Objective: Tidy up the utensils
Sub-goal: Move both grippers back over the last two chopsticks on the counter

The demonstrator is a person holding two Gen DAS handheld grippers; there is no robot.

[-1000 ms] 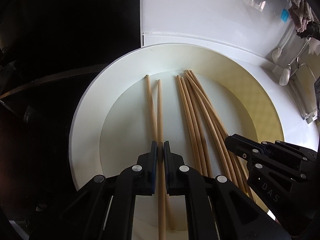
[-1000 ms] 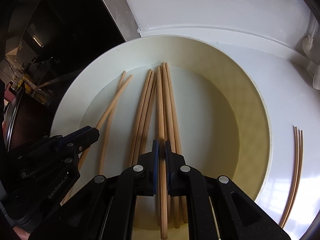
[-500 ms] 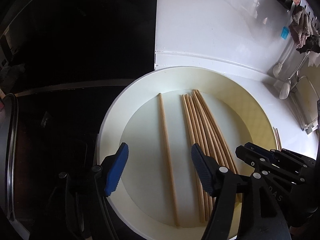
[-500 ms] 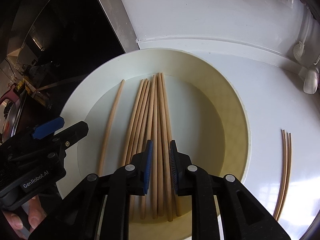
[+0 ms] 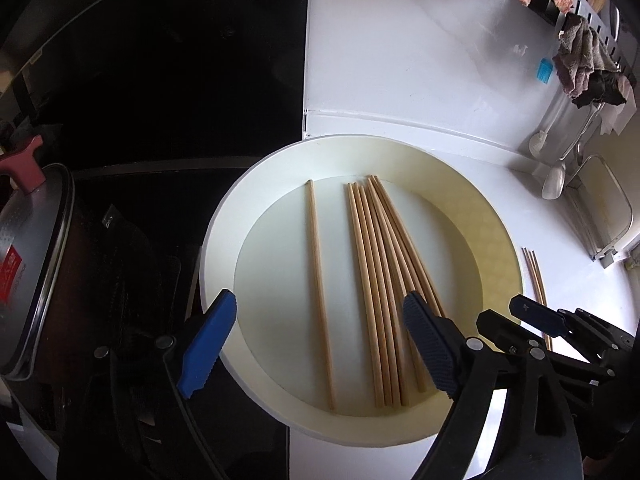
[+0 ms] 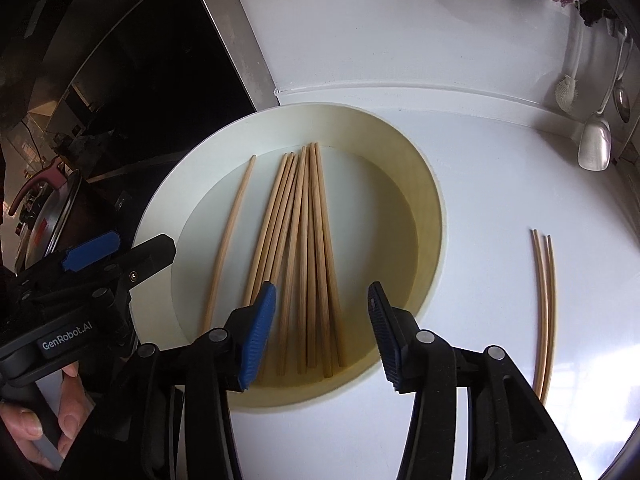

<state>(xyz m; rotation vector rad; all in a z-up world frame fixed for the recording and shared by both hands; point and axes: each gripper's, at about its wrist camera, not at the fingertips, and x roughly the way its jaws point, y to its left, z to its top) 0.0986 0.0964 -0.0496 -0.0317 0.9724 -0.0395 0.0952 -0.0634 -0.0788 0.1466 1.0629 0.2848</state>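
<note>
Both grippers, left gripper (image 5: 318, 346) and right gripper (image 6: 322, 334), have just opened, releasing chopsticks (image 5: 384, 280).

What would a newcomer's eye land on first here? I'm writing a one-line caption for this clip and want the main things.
A big round cream plate on the white counter, holding a bundle of wooden chopsticks with a single chopstick lying apart on its left. Both grippers hover open and empty over the plate's near edge, the right gripper above the bundle and the left gripper above the single one. A few more chopsticks lie on the counter, right of the plate.
</note>
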